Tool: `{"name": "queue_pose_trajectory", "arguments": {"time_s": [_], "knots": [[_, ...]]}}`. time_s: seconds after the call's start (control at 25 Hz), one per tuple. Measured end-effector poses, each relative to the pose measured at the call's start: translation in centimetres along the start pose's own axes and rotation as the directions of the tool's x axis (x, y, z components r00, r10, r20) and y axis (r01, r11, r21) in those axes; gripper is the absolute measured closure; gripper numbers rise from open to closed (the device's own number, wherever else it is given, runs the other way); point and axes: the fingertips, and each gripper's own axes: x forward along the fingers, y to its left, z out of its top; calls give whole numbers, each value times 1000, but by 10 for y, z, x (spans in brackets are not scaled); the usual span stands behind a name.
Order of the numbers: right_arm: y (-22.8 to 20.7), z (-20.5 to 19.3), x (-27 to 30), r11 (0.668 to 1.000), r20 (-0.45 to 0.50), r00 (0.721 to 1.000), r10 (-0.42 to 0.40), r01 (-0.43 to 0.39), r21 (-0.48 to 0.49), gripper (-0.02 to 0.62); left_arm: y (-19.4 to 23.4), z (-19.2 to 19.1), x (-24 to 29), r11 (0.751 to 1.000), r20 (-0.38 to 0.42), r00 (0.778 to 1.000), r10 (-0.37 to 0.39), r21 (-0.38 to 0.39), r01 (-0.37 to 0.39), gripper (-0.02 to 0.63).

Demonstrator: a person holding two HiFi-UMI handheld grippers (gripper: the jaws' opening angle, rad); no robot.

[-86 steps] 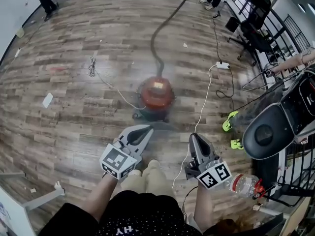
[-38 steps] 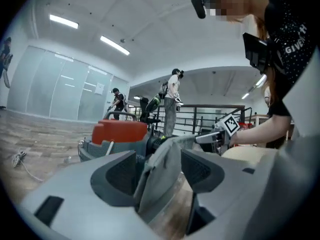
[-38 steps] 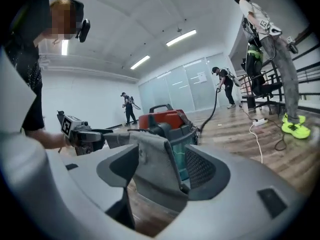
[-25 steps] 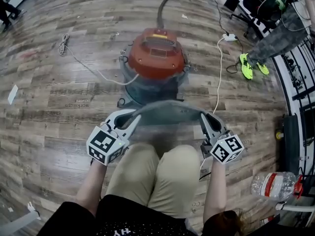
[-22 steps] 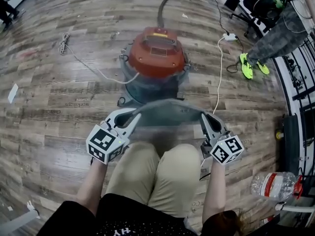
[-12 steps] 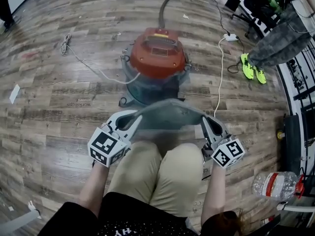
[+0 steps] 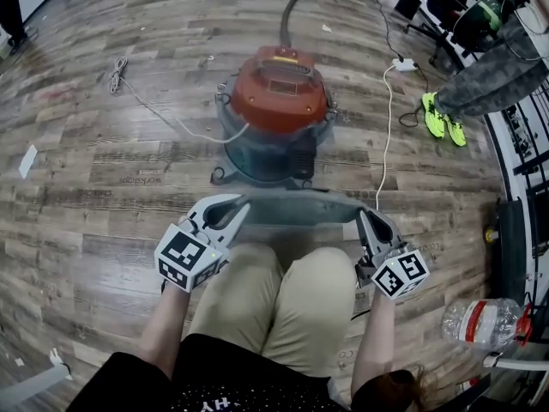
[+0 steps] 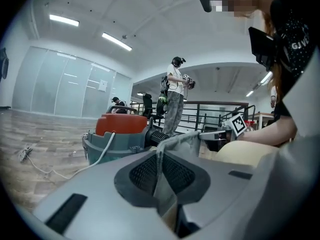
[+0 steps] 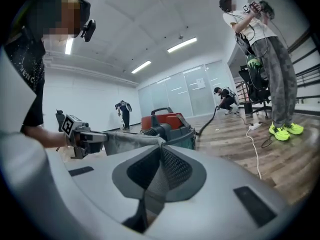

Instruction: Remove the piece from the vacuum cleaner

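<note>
The red-lidded vacuum cleaner (image 7: 279,110) stands on the wood floor ahead of my knees. A grey cloth piece (image 7: 296,206) hangs free of it, stretched flat between both grippers. My left gripper (image 7: 238,209) is shut on its left end. My right gripper (image 7: 365,219) is shut on its right end; its jaws have just been closing with the cloth between them. In the left gripper view the cloth (image 8: 175,143) runs from the left gripper (image 8: 161,180) to the right gripper (image 8: 226,134), with the vacuum (image 8: 122,129) behind. In the right gripper view the cloth (image 9: 127,141) runs from the right gripper (image 9: 154,181) to the left gripper (image 9: 82,136).
A dark hose (image 7: 292,7) leads away from the vacuum's far side. A white cable (image 7: 383,127) runs to a power strip (image 7: 403,64) at the right. A person in green shoes (image 7: 437,110) stands by the railing. A plastic bottle (image 7: 480,323) lies at the lower right.
Both grippers, empty earlier, now hold the cloth. It arched upward a second ago and is now pulled flat. My right gripper has moved a little outward to the right.
</note>
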Motion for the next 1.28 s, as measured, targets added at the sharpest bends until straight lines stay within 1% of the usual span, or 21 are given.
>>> {"name": "queue_pose_trajectory", "arguments": {"time_s": [0.12, 0.2, 0.24, 0.32, 0.36, 0.4, 0.48, 0.56, 0.64, 0.68, 0.72, 0.76, 0.8, 0.84, 0.88, 0.92, 1.0, 1.12, 1.28], "knots": [[-1, 6, 3, 1000, 37, 999, -18, 17, 12, 568, 0, 3, 4, 1000, 19, 1000, 13, -4, -12, 577], [0, 10, 6, 1000, 45, 999, -22, 22, -1, 565, 1, 7, 6, 1000, 38, 999, 29, -2, -29, 575], [1, 12, 6, 1000, 45, 999, -22, 22, -7, 536, 2, 8, 6, 999, 50, 998, 38, -14, -37, 564], [1, 19, 4, 1000, 63, 998, -23, 23, -2, 419, 5, 14, 4, 997, 88, 995, 55, -56, -50, 447], [-1, 24, 2, 1000, 79, 996, -30, 30, 7, 379, 7, 18, 2, 996, 106, 992, 65, -73, -58, 423], [-3, 28, 0, 999, 96, 995, -40, 39, 15, 365, 9, 20, 1, 994, 117, 990, 75, -82, -66, 422], [-5, 35, -3, 999, 118, 992, -46, 43, 30, 367, 10, 24, -2, 995, 129, 988, 79, -78, -69, 423], [-4, 36, -3, 999, 118, 993, -32, 28, 36, 368, 8, 25, -3, 996, 135, 988, 72, -68, -64, 425], [-3, 35, -3, 999, 104, 994, -23, 20, 31, 368, 6, 24, -2, 997, 119, 990, 75, -41, -71, 428], [-2, 35, -2, 1000, 97, 995, -18, 16, 25, 368, 6, 23, -1, 997, 111, 991, 79, -24, -77, 459], [-1, 35, -3, 1000, 96, 995, -9, 7, 22, 368, 5, 23, -1, 997, 107, 991, 81, -14, -80, 524], [1, 36, -5, 1000, 103, 995, 3, -5, 24, 379, 4, 22, 0, 997, 109, 991, 77, -14, -76, 585], [3, 38, -8, 999, 119, 993, 17, -20, 30, 425, 1, 22, 0, 998, 112, 991, 69, -17, -68, 595], [5, 41, -11, 999, 138, 990, 30, -35, 39, 518, -1, 23, 1, 998, 112, 992, 61, -17, -60, 595], [6, 43, -13, 998, 153, 987, 42, -50, 47, 576, -4, 23, 1, 998, 110, 992, 55, -9, -54, 595], [7, 44, -15, 997, 159, 986, 54, -62, 48, 583, -6, 24, 2, 999, 107, 993, 51, 2, -51, 595], [11, 44, -15, 997, 146, 987, 71, -75, 20, 583, -8, 24, 4, 999, 106, 993, 47, 10, -48, 595], [17, 41, -12, 996, 109, 990, 88, -85, -35, 584, -7, 23, 6, 999, 112, 993, 47, -4, -47, 595], [19, 38, -6, 995, 89, 992, 89, -84, -53, 584, -5, 18, 8, 998, 103, 993, 53, -19, -51, 595]]}}
